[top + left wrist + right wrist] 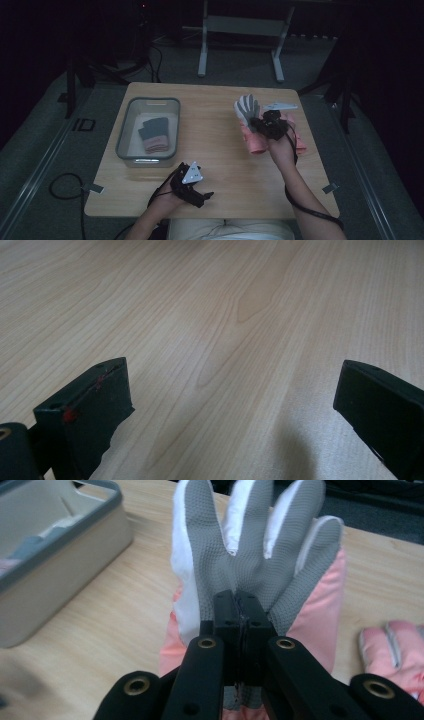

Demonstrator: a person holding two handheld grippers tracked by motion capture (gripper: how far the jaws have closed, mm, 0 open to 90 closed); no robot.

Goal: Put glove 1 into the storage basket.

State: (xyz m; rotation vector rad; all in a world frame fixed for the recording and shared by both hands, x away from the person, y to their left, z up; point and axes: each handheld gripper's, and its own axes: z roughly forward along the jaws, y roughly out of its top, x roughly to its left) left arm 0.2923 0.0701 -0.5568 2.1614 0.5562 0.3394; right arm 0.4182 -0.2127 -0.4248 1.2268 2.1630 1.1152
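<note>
Dim floor surrounds the table, where, going rightward from the bin holding a folded glove, the left gripper rests near the front edge with jaws wide apart and empty, and the right gripper pinches a grey-and-pink glove with another glove beside it.

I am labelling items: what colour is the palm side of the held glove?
Grey, dotted texture, with white and pink edges; the glove shows best in the right gripper view.

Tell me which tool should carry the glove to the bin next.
Right. The right tool is already shut on the glove; the left tool hangs open over bare table, though nearer the bin.
</note>
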